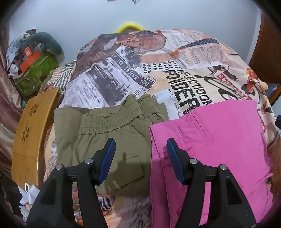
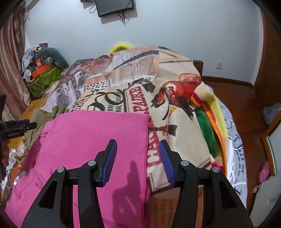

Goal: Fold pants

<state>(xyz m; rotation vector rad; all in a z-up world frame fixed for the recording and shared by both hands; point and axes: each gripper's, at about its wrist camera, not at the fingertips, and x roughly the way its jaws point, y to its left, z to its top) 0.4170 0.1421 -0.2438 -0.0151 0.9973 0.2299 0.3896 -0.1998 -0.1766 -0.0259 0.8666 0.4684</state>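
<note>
Pink pants [image 1: 210, 140] lie folded flat on the printed bedspread [image 1: 123, 70], to the right of folded olive pants [image 1: 108, 133] with an elastic waistband. My left gripper [image 1: 140, 145] is open and empty, hovering above the gap between the two garments. In the right wrist view the pink pants [image 2: 91, 140] fill the lower left. My right gripper [image 2: 137, 147] is open and empty above their right edge. The olive pants [image 2: 43, 114] show at the left, and the left gripper [image 2: 15, 127] is at the left edge.
A wooden board with flower cut-outs [image 1: 29, 133] stands at the bed's left. A green bag with clutter [image 1: 35, 73] sits behind it. A bright striped blanket [image 2: 209, 122] hangs off the bed's right side. A wall screen [image 2: 114, 7] is above.
</note>
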